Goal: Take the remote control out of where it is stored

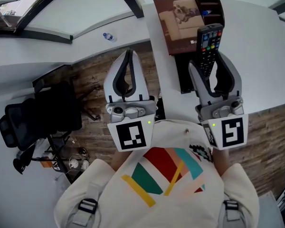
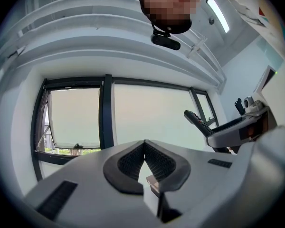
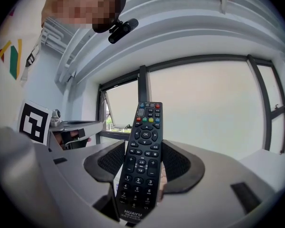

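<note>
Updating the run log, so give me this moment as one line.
left gripper: shut, empty | right gripper: shut on remote control | holder: on table

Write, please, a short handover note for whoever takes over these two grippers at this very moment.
Left gripper: shut, empty, pointing upward.
Right gripper: shut on the black rectangular plastic remote control. It grips the lower half, with the remote upright and its buttons facing the gripper's camera.
Brown compartmented storage box: on the white table, beyond the grippers. The remote is held in the air, not in the box.
Done: the remote appears to be out of storage.
Left: probably only to set it down on the table. Keep the grip firm until then.
</note>
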A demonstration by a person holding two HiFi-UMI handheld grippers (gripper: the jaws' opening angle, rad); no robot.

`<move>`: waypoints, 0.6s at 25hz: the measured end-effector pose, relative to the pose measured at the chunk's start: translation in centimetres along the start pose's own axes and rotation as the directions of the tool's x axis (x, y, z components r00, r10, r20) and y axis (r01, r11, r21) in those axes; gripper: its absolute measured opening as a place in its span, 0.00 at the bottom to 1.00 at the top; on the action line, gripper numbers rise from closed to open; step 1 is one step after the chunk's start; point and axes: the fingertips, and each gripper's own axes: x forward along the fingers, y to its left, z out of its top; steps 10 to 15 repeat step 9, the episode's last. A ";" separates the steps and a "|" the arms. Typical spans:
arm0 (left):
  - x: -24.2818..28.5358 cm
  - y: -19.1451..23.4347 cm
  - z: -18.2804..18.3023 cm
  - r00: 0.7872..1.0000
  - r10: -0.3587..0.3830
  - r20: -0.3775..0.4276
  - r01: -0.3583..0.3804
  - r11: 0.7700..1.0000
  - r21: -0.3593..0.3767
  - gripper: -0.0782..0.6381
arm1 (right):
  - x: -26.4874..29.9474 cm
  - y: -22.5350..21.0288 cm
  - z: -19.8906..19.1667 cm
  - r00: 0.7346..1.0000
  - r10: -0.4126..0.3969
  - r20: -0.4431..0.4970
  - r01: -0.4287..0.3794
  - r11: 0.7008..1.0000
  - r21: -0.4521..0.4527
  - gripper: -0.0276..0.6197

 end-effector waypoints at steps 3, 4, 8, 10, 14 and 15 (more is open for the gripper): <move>-0.1 0.8 -0.5 1.000 0.010 0.000 -0.010 1.000 -0.011 0.12 | 0.6 0.8 -0.4 1.000 0.014 -0.013 -0.015 1.000 -0.027 0.43; -0.1 0.9 -0.6 1.000 0.014 0.000 -0.014 1.000 -0.014 0.12 | 0.6 1.0 -0.4 1.000 0.021 -0.016 -0.022 0.999 -0.035 0.43; 0.0 1.2 -0.7 1.000 0.025 0.001 -0.025 0.999 -0.021 0.12 | 0.8 1.3 -0.2 0.999 0.033 -0.030 -0.035 0.997 -0.073 0.43; 0.0 1.3 -0.6 1.000 0.029 0.003 -0.029 0.999 -0.022 0.12 | 0.8 1.4 -0.2 0.999 0.034 -0.034 -0.036 0.996 -0.084 0.43; 0.0 1.3 -0.6 1.000 0.029 0.003 -0.029 0.999 -0.022 0.12 | 0.8 1.4 -0.2 0.999 0.034 -0.034 -0.036 0.996 -0.084 0.43; 0.0 1.3 -0.6 1.000 0.029 0.003 -0.029 0.999 -0.022 0.12 | 0.8 1.4 -0.2 0.999 0.034 -0.034 -0.036 0.996 -0.084 0.43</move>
